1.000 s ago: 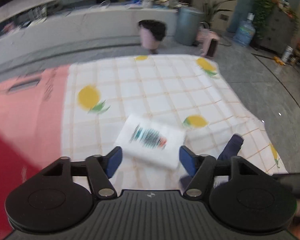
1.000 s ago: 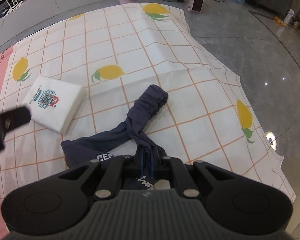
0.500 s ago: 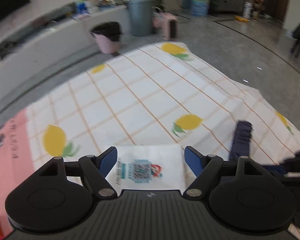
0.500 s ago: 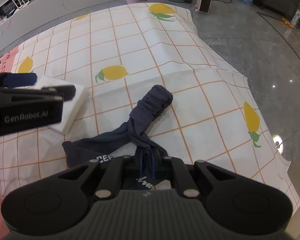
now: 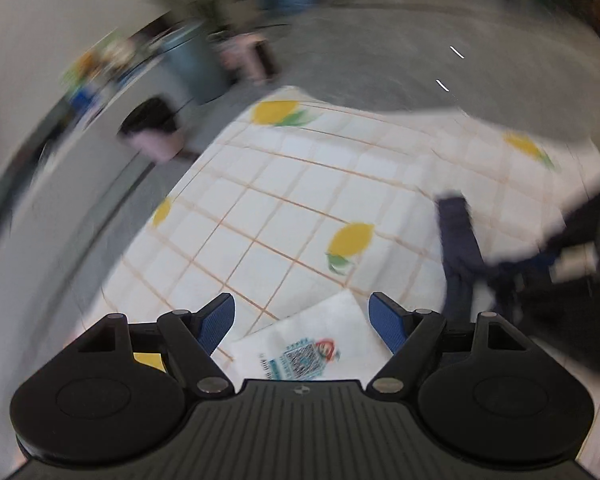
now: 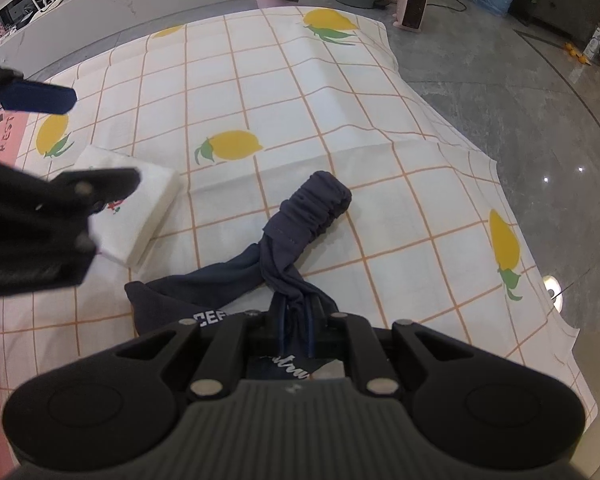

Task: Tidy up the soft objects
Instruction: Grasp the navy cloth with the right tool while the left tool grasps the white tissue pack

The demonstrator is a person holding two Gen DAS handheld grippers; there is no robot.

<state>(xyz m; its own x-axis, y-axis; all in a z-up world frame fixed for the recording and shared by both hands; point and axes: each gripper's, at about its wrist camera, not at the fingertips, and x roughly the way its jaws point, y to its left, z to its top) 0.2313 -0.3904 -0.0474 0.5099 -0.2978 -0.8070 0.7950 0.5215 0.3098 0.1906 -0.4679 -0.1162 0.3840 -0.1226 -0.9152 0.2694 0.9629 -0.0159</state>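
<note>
**Q:** Jaws first: how do they stand?

**A:** Left gripper (image 5: 302, 316): jaws wide apart, holding nothing, blue pads either side of the white tissue pack (image 5: 312, 344) at the bottom centre of its view. Right gripper (image 6: 296, 322): jaws pressed together on a bunched end of the navy garment (image 6: 300, 232), which trails up to the centre of that view and ends in a gathered cuff on the lemon-print cloth (image 6: 300, 80).

**Q:** How should the step in hand be done well?

**A:** Judging from the layout, the left gripper is lining up on the pack. It should settle so both pads bracket the pack's sides squarely, then close gently, since the pack looks soft and would crumple. The right should keep the garment clear of the pack.

**Q:** What does one view give that the other lacks?

**A:** The right wrist view is sharp: it shows the pack at centre left, near but apart from the garment, with the left gripper above it. The left wrist view is blurred, yet alone shows the pack sitting between its own pads.
</note>
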